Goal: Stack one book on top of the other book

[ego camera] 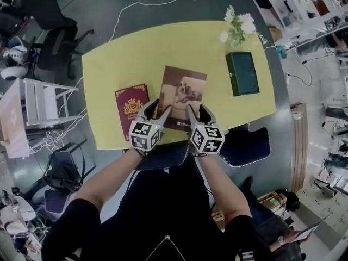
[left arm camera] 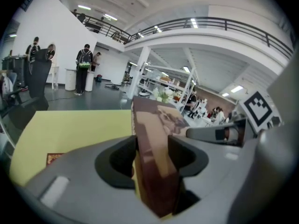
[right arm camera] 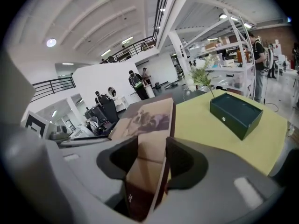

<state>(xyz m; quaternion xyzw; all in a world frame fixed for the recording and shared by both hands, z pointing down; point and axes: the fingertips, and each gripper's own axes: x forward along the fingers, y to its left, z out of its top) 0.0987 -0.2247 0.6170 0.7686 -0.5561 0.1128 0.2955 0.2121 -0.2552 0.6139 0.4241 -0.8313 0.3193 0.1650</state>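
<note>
Your left gripper (ego camera: 157, 111) and right gripper (ego camera: 197, 111) each clamp a near corner of the brown book (ego camera: 184, 94), held at frame centre over the yellow table (ego camera: 119, 64). The red book (ego camera: 131, 109) lies just left of it, and a green box (ego camera: 242, 73) sits to the upper right.

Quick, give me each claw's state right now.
Left claw: closed on the brown book.
Right claw: closed on the same brown book.
</note>
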